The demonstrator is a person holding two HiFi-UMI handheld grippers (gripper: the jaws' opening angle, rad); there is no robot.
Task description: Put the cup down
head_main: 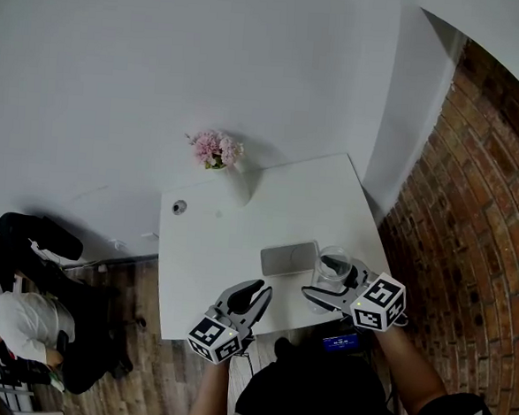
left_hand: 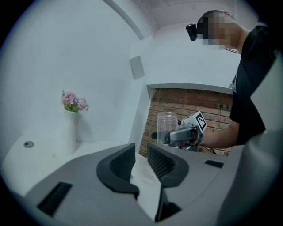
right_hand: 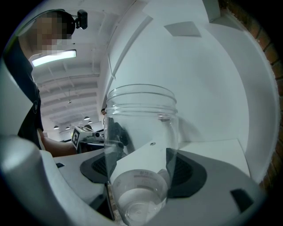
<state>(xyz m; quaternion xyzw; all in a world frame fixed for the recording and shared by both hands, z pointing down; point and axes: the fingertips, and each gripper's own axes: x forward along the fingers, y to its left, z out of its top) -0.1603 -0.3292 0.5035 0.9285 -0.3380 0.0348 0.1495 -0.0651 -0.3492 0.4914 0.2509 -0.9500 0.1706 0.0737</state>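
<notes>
My right gripper [head_main: 329, 296] clamps the clear cup [right_hand: 141, 132] upright by the white table [head_main: 230, 244]; my left gripper [left_hand: 141, 152] is empty, jaws slightly apart.

The left gripper [left_hand: 140, 151] has its jaws slightly apart, empty — beyond them the right gripper [left_hand: 162, 135] grips a clear cup [left_hand: 167, 122]; a flower vase [left_hand: 69, 134] stands at the left.
</notes>
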